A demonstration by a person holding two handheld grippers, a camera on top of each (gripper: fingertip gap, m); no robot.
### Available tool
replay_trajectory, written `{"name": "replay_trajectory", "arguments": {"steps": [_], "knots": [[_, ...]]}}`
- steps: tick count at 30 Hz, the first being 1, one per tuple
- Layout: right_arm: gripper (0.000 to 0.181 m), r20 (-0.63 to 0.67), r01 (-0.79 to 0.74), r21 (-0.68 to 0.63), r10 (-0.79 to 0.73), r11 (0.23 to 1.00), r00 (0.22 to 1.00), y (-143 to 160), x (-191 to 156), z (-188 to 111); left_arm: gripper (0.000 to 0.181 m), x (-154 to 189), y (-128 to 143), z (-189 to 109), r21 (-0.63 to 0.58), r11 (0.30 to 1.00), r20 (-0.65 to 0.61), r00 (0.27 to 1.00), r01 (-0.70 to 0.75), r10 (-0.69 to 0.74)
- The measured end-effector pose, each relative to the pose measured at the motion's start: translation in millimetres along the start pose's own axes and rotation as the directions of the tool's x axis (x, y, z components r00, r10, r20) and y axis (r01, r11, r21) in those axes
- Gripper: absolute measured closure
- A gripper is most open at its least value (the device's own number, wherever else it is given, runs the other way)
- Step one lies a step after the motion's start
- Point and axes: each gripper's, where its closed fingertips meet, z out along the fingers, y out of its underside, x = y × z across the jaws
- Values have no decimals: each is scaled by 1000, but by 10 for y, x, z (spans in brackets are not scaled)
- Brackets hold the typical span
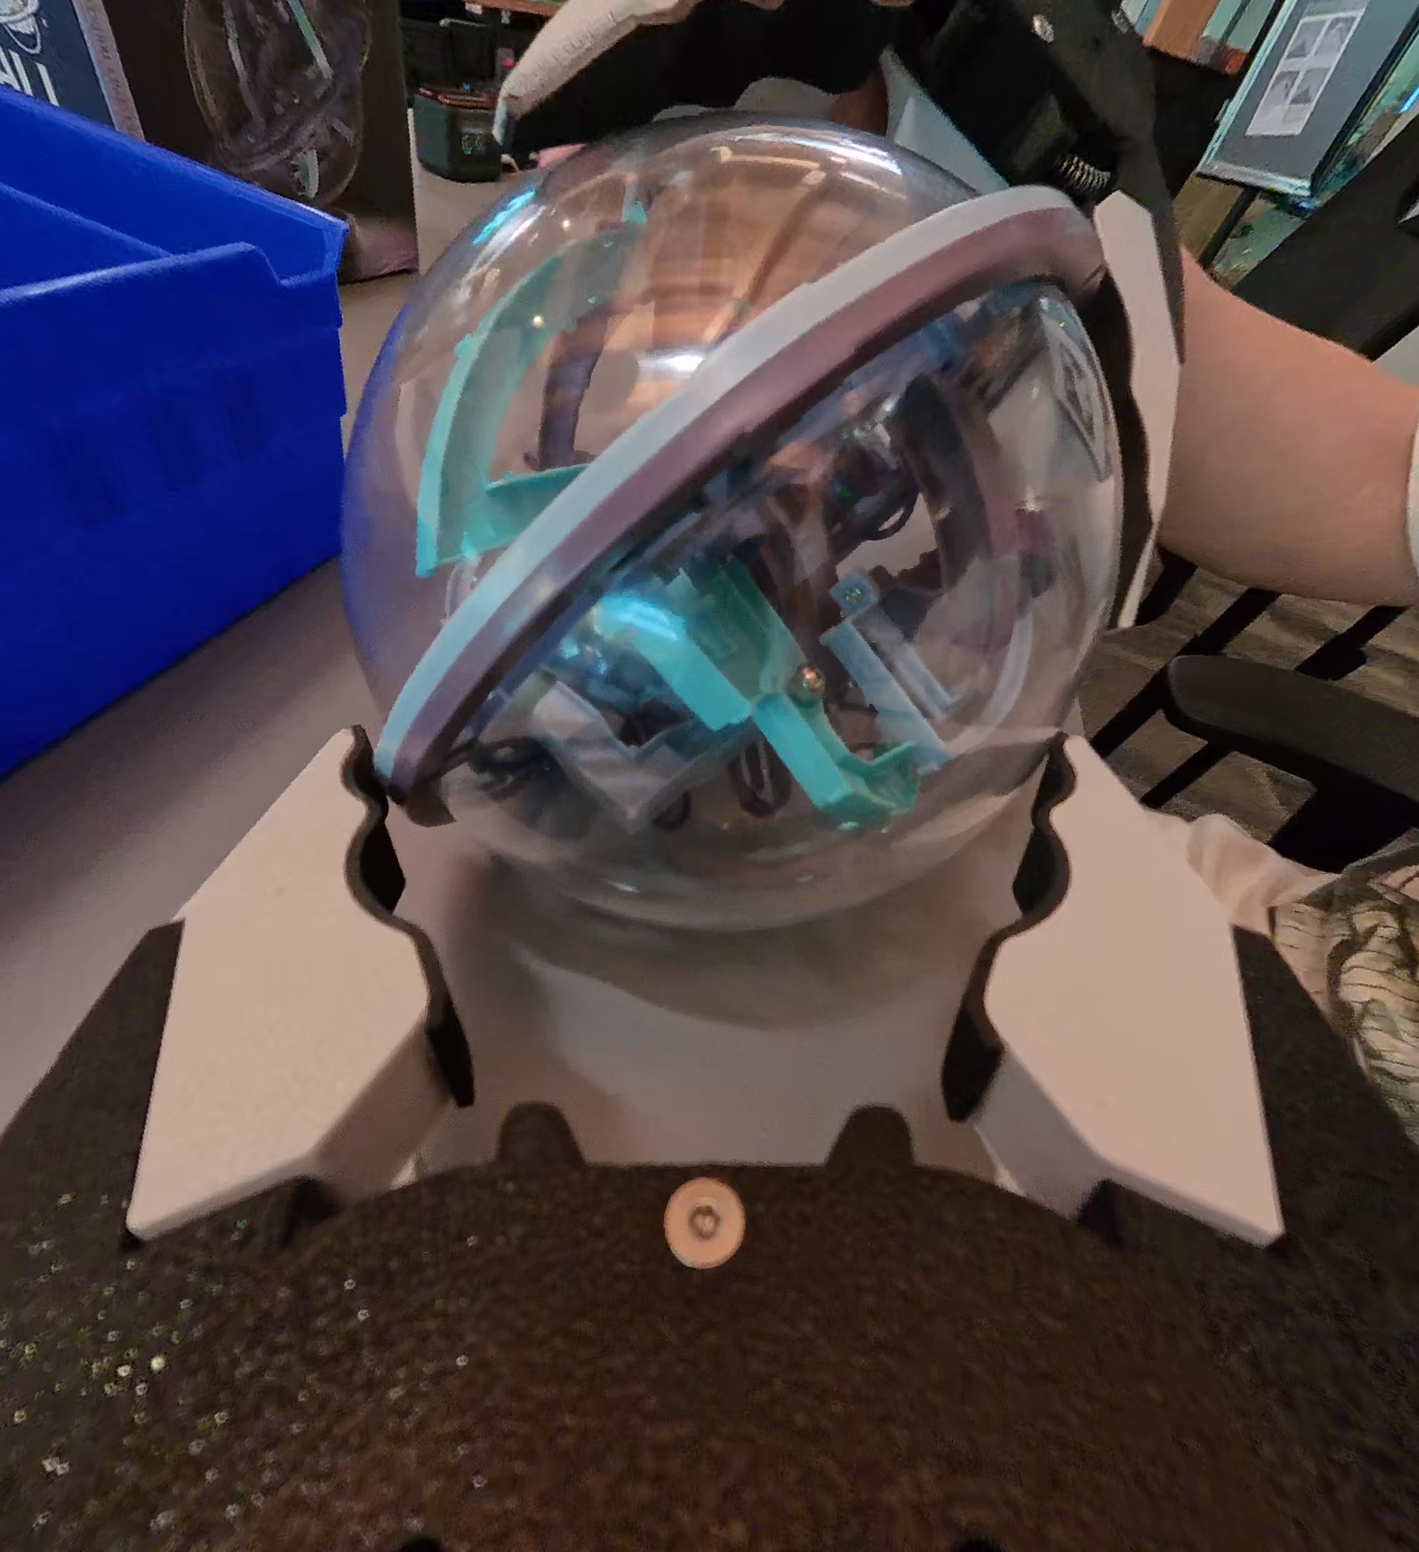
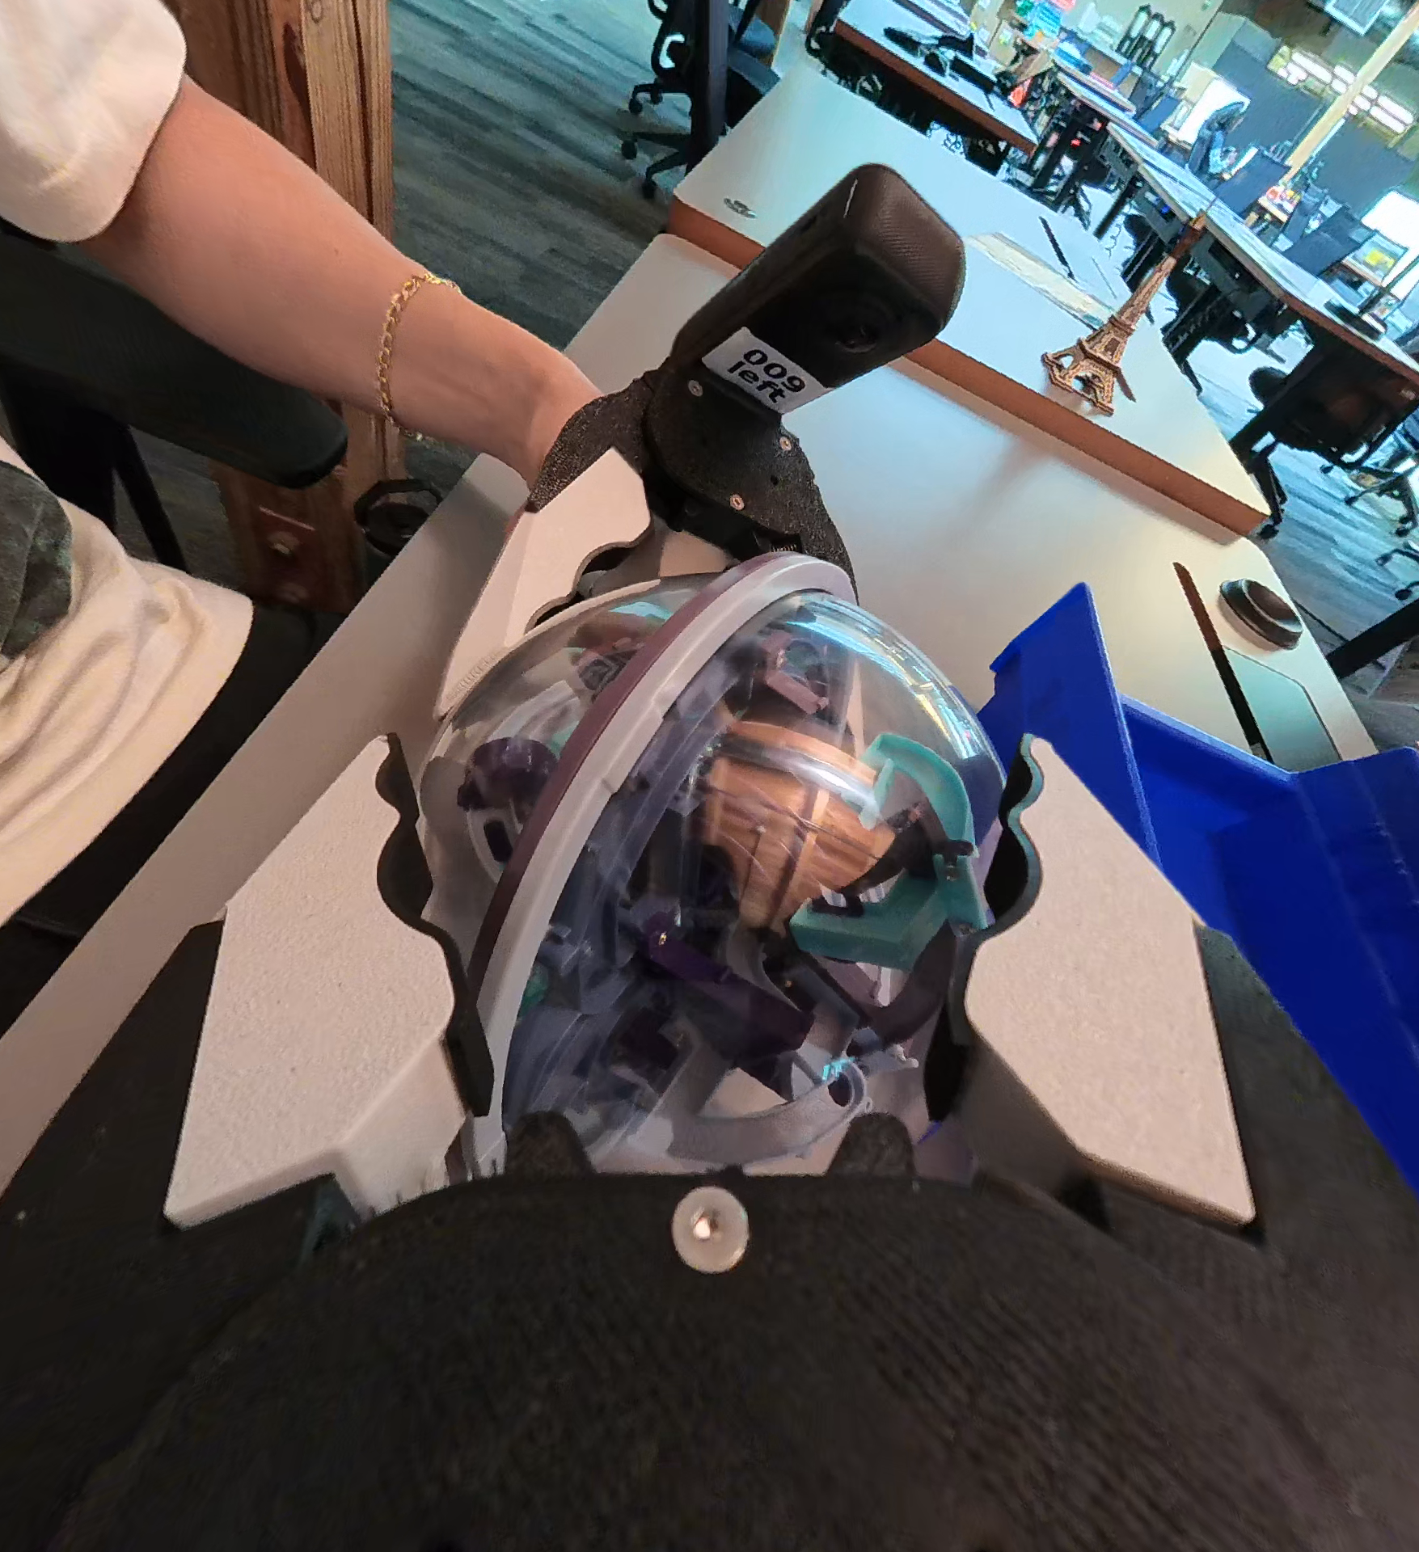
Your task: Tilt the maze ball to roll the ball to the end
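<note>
Maze ball (image 1: pixel 731 521): clear hard shell, slick, light. Left claw (image 1: pixel 710 756) and right claw (image 2: pixel 701 848) spread wide, each cradling opposite sides near the table edge (image 2: pixel 454 537); grip beside the rim.

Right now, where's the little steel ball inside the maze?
In the left wrist view the steel ball sits low in the maze ball, right of centre, on the teal track below the grey equator ring, just above the left claw.
</note>
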Motion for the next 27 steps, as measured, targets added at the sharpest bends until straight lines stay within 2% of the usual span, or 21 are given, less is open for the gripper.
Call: {"name": "replay_trajectory", "arguments": {"steps": [4, 8, 11, 17, 22, 27], "knots": [[49, -33, -47, -1, 47, 999, 998, 57, 105, -90, 42, -44, 20, -4, -16, 999, -21, 998, 51, -52], [42, -46, -118, -34, 116, 992, 992, 257, 169, -191, 55, -96, 23, 4, -28, 998, -17, 998, 52, -53], [36, -25, -178, -21, 178, 984, 984, 333, 192, -201, 54, -109, 16, 28, -33, 999, -21, 999, 39, -40], [36, -31, -224, -34, 223, 974, 974, 345, 236, -193, 55, -140, -22, 14, -15, 999, -41, 998, 42, -43], [36, -93, -291, -117, 281, 949, 955, 368, 284, -170, 59, -188, -28, -59, 1, 996, -58, 994, 90, -89], [36, -97, -231, -241, 214, 943, 972, 374, 241, -100, 59, -195, 65, -83, -62, 998, -38, 999, 26, -29]]}}
